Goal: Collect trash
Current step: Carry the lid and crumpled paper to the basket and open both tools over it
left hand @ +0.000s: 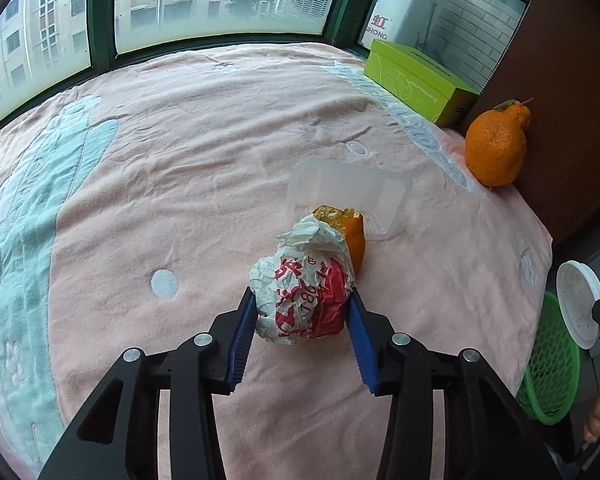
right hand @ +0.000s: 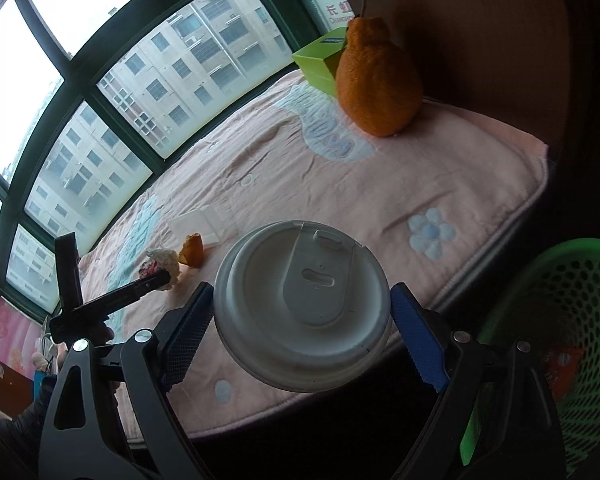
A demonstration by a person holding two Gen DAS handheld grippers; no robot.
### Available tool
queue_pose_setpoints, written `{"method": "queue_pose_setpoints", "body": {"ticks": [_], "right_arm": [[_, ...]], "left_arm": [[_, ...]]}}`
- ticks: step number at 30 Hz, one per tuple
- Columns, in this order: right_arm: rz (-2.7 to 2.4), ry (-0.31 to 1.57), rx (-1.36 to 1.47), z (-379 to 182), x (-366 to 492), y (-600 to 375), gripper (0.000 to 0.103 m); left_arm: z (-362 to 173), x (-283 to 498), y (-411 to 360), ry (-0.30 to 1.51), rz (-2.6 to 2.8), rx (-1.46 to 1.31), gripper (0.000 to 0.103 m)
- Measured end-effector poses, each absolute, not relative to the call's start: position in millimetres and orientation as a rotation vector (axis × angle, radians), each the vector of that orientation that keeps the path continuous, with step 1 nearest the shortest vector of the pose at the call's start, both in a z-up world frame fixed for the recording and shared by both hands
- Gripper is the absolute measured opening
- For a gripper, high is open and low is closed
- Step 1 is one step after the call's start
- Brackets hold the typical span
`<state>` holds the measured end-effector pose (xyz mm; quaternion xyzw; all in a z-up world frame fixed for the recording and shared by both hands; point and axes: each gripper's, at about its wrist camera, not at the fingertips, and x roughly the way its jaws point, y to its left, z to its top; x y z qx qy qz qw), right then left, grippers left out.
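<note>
Left wrist view: the left tongs (left hand: 302, 312), black arms faced with ribbed blue pads (left hand: 242, 344), are clamped on a crumpled white-and-red printed paper wrapper (left hand: 304, 300), both pads pressing its creased sides. It sits on a soft pink terry blanket (left hand: 180, 184) with pale blue appliqué shapes, spread over the surface. Touching the wrapper's far end is a torn piece of orange peel (left hand: 354, 236), pithy on top, leaning at the edge of a clear, shallow rectangular plastic tray (left hand: 352, 188). Further right, a whole knobbly orange citrus fruit (left hand: 496, 144) with a stem stands beside a glossy lime-green cardboard box (left hand: 416, 76).

Over in the right wrist view, the right tongs (right hand: 300, 320) grip a round white plastic cup lid (right hand: 304, 304) by its rim, smooth with a raised sip flap, held out past the blanket's edge. A green plastic mesh basket (right hand: 572, 320), perforated all over, sits at lower right, just beside the lid and below it; something orange shows inside, too dim to identify. Dark green window frames (right hand: 80, 92) curve behind it all.
</note>
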<state>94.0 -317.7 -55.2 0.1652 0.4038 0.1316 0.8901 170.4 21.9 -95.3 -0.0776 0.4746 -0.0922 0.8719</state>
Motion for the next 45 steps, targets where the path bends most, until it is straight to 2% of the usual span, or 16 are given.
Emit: {"method": "queue_pose_setpoints", "body": {"ticks": [9, 19, 32, 39, 45], "right_arm": [[0.1, 0.886, 0.38, -72, 62, -394, 0.087], [-0.037, 0.858, 0.453, -76, 16, -472, 0.087], [-0.092, 0.839, 0.501, -80, -18, -520, 0.087], [-0.153, 0.965, 0.387, -105, 5, -519, 0.088], [-0.228, 1.011, 0.172, -113, 16, -508, 0.091]], "left_arm": [[-67, 135, -15, 0.973, -0.35, -0.166, 0.043], [-63, 116, -135, 1.021, -0.61, -0.068, 0.043], [-84, 96, -266, 1.097, -0.791, 0.079, 0.043], [-83, 98, -284, 1.093, -0.811, 0.098, 0.043], [-88, 103, -286, 1.11, -0.81, 0.094, 0.043]]}}
